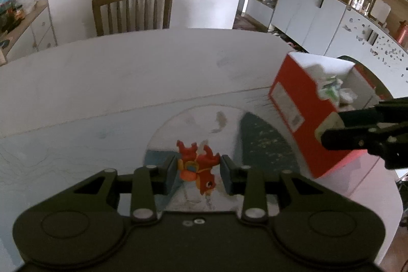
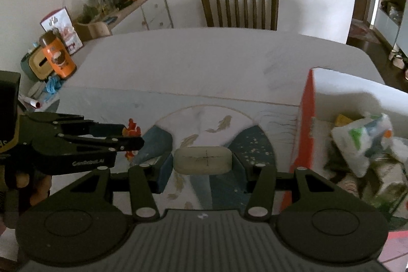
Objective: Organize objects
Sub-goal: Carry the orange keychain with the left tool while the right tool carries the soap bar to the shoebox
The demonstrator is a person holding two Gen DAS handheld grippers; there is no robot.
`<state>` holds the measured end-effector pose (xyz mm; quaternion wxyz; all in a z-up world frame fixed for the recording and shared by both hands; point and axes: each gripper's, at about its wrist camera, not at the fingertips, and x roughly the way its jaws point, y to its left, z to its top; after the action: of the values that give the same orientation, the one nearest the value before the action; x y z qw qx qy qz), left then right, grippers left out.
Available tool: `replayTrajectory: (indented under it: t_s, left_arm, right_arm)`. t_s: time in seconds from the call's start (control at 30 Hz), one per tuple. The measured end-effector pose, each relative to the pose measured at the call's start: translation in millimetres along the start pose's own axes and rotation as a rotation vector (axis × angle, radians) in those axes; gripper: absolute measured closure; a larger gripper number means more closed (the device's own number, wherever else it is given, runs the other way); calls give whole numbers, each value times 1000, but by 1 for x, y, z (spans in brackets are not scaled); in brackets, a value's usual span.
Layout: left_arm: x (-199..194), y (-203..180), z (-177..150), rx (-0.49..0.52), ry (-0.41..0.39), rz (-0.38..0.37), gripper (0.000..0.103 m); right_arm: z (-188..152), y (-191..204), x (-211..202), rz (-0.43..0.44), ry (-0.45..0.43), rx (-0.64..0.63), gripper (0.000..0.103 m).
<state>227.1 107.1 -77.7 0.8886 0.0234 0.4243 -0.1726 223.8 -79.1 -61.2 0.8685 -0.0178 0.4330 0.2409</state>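
Observation:
My left gripper (image 1: 198,173) is shut on a red and orange toy creature (image 1: 197,167) and holds it above the patterned table mat. It also shows in the right wrist view (image 2: 131,138) with the toy (image 2: 131,130) between its fingers. My right gripper (image 2: 202,161) is shut on a pale beige oval block (image 2: 202,160), just left of a red cardboard box (image 2: 306,119). The box (image 1: 301,103) is open on top and holds crumpled packets (image 2: 362,142). In the left wrist view the right gripper (image 1: 329,130) is in front of the box's near end.
The table (image 1: 127,73) has a white cloth and a blue-grey mat with fish prints (image 2: 211,126). A wooden chair (image 2: 239,4) stands at the far side. An orange canister (image 2: 57,55) and clutter sit at the table's left. Cabinets (image 1: 331,4) stand at the right.

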Motion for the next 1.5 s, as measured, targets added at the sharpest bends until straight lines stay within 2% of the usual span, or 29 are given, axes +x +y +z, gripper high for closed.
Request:
replayTrajectory:
  t_s: [0.47, 0.97, 1.3, 1.5]
  left_arm:
    - [-26, -76, 36, 75, -68, -43, 68]
    - [-8, -164, 69, 159, -84, -87, 68]
    - [16, -220, 77, 228, -57, -121, 68]
    - [33, -251, 81, 271, -40, -136, 68]
  right_arm:
    - [-1, -64, -60, -34, -84, 36, 53]
    - [-21, -159, -90, -131, -111, 88, 53]
    - [-15, -212, -95, -195, -129, 87, 53]
    - [-8, -233, -89, -202, -123, 77, 53]
